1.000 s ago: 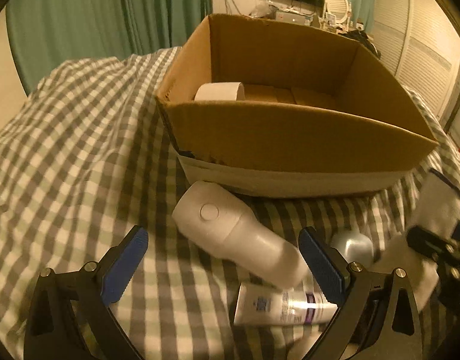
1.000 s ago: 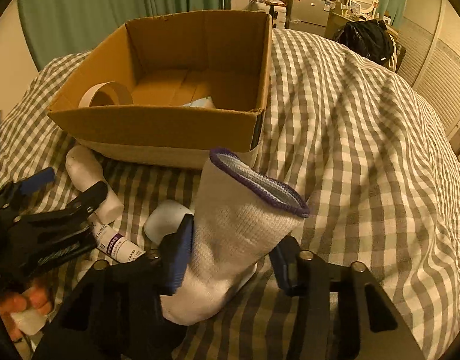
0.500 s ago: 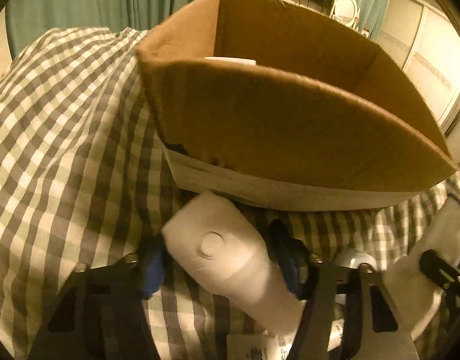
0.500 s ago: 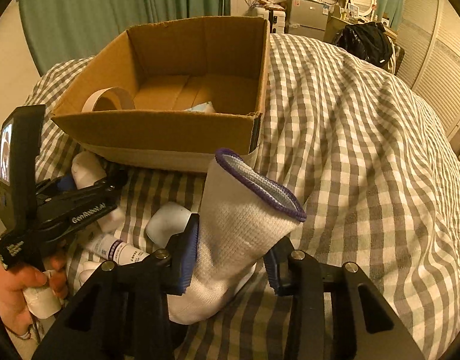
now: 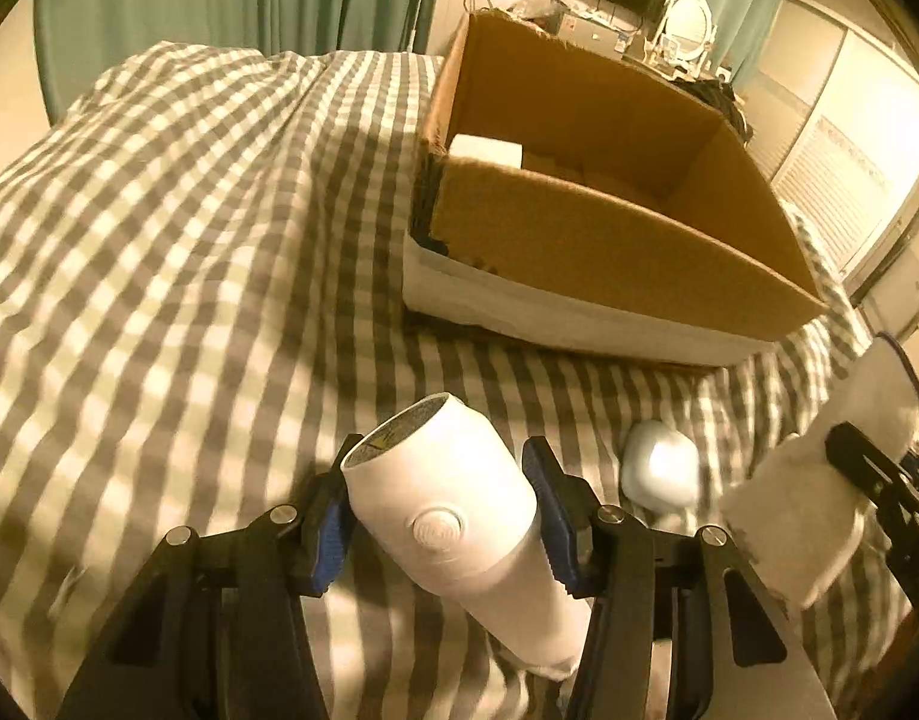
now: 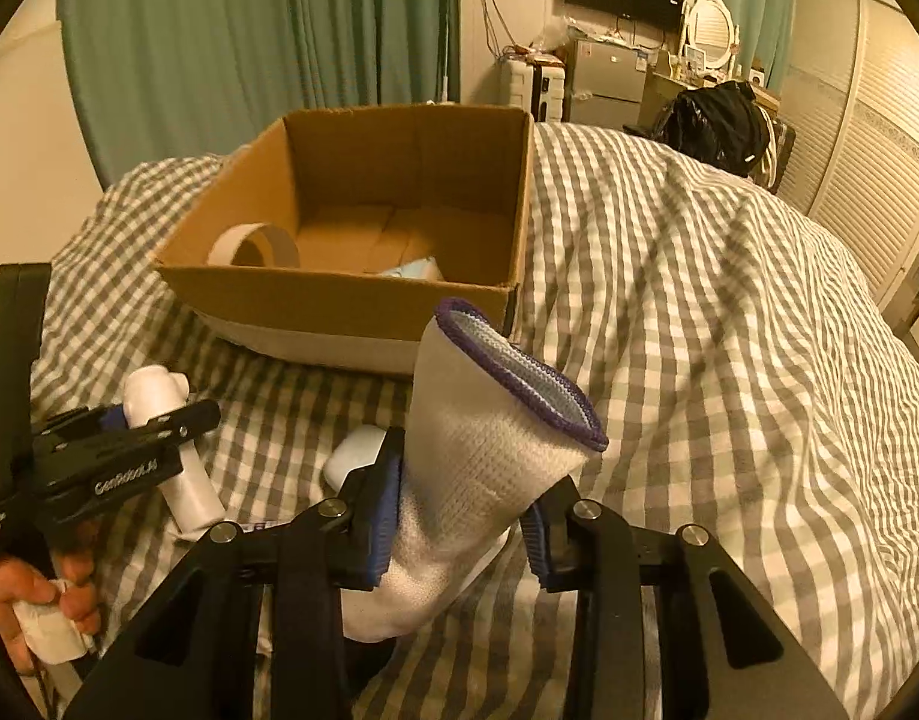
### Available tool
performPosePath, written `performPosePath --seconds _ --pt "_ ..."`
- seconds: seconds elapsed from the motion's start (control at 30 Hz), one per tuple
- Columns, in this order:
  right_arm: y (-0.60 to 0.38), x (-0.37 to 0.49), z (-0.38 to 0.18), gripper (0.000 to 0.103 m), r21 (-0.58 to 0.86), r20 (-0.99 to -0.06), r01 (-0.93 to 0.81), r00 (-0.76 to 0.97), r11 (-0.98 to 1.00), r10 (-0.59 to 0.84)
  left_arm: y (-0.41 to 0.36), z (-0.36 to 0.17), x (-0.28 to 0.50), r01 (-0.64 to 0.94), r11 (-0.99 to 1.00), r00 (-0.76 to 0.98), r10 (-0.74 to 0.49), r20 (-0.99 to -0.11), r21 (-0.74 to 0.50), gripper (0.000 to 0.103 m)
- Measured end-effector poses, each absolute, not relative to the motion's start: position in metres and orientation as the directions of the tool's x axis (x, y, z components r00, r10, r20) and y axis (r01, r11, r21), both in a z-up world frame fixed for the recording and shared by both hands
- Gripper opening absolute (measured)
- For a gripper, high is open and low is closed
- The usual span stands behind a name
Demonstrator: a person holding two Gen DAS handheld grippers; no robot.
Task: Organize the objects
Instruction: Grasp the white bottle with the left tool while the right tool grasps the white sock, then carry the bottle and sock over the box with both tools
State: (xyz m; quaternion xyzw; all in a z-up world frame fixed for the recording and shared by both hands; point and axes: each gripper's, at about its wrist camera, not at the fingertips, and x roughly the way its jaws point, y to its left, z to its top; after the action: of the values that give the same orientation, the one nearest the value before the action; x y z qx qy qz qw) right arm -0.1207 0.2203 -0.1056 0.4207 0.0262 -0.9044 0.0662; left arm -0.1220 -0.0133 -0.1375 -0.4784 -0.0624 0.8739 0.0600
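Beyond both claws, an open cardboard box sits on the checked bedspread, a tape roll inside at its left. Just ahead of it, the right gripper clamps a white sock with its purple cuff pointing up. Left of that, the left gripper holds a white bottle tilted, its base forward. Between the two lies a small white case.

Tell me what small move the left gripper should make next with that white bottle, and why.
Probably carry it up and forward over the cardboard box: the left gripper is shut on the white bottle, already lifted off the checked bedspread.
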Motion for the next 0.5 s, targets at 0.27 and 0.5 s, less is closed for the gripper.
performPosePath --seconds 0.27,0.5 --pt "0.217 -0.097 -0.086 0.034 0.012 -0.73 0.148 -0.675 -0.989 -0.11 -0.022 -0.108 -0.113 -0.063 -0.985 -0.591 0.165 -0.79 -0.159 0.053" --pt "0.214 -0.081 -0.062 0.034 0.005 -0.697 0.158 -0.708 -0.987 -0.117 -0.028 -0.073 -0.09 -0.08 -0.987 -0.652 0.159 -0.741 -0.141 0.053"
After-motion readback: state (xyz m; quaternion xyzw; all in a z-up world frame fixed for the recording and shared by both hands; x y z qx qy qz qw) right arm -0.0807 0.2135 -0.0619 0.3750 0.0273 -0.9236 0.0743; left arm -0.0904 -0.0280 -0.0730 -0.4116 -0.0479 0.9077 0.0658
